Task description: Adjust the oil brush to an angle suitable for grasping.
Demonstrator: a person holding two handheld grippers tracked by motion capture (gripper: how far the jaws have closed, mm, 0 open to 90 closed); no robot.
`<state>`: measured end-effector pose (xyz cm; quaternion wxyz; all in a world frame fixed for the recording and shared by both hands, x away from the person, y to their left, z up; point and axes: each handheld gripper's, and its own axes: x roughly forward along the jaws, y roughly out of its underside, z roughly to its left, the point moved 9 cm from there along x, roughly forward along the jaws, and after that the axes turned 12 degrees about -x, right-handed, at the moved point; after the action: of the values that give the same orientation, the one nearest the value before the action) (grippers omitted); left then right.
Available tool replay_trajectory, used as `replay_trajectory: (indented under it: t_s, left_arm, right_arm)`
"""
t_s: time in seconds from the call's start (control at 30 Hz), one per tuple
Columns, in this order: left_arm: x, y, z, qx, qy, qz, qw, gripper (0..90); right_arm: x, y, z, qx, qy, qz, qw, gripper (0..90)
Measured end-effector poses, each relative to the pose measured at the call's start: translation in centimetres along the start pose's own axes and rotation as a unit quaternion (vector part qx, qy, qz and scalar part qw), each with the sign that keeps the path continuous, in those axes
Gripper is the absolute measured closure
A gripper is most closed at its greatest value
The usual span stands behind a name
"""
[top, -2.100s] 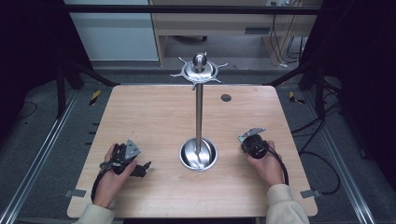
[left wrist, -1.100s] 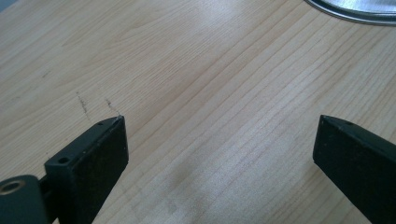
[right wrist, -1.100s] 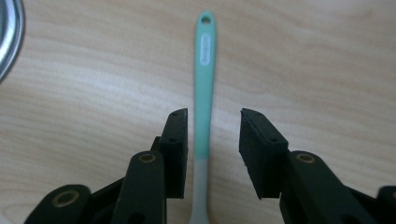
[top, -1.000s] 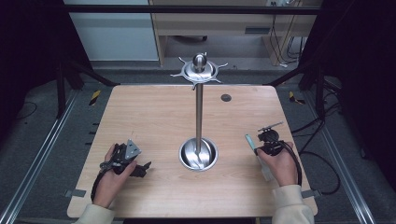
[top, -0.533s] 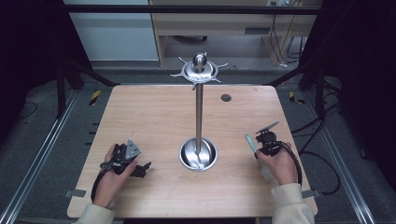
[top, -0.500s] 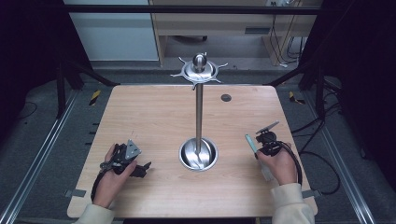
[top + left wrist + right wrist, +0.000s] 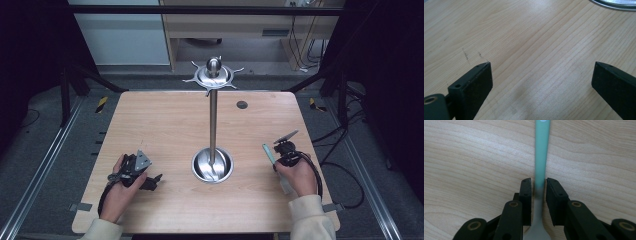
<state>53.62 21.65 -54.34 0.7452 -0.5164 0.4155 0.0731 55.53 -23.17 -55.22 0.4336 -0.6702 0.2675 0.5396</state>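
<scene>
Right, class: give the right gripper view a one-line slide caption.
Right gripper jaws closing on a pale green utensil handle above the wooden table.

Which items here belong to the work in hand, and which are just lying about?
In the job:
- green-handled utensil, between the right tongs, whose jaws have just been closing
- metal stand with hooks and a base dish

Lying about:
- dark round disc on the table
- left tongs, open and idle

The table (image 7: 165, 125) is a light wooden top with rounded corners, grain running across it. Near its middle stands a steel stand (image 7: 213, 125), its round dished base flat on the wood and its thin pole upright. Toward the far right sits a small dark disc (image 7: 242, 104). At the right a pale green utensil (image 7: 541, 157) lies along the wood. A few faint scuffs (image 7: 466, 55) mark the left part.
</scene>
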Motion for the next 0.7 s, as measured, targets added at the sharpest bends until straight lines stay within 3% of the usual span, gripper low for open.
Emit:
replay_trajectory:
  t_s: [0.7]
  left_arm:
    - [0.02, 0.01, -0.09, 0.001, 0.001, 0.0, 1.0, 3.0]
  right_arm:
    - [0.22, -0.04, -0.06, 0.006, 0.005, 0.007, 0.9999, 82.1]
